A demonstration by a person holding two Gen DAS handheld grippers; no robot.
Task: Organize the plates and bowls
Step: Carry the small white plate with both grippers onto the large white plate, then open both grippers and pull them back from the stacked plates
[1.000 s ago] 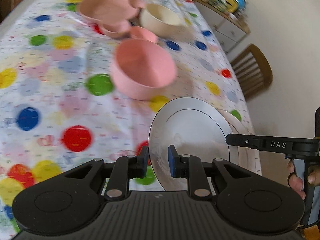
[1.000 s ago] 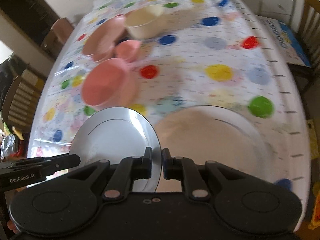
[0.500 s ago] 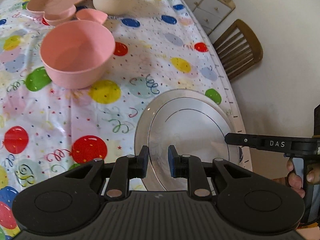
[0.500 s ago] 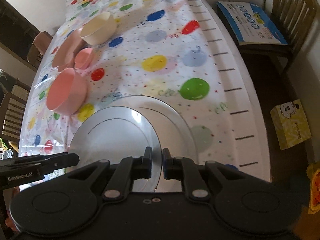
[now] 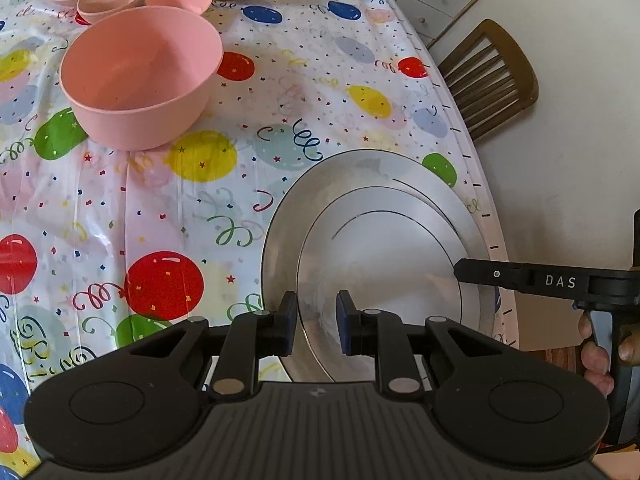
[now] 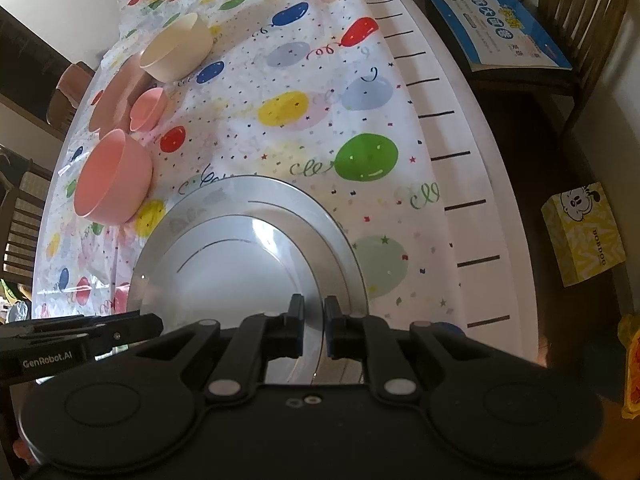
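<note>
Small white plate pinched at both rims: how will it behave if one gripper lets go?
The small plate looks rigid and glazed, so probably slick in the pads. Held only by the left gripper and right gripper at opposite edges, it would likely pivot onto the large plate beneath and could chip.

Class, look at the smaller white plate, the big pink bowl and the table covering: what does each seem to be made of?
Smaller white plate: glazed ceramic, probably; glossy sheen, thin dark ring line.
Big pink bowl: matte plastic or a bamboo-fibre mix; dull, even colour, thick rim.
Table covering: thin plastic film; shiny creases over printed balloons.
</note>
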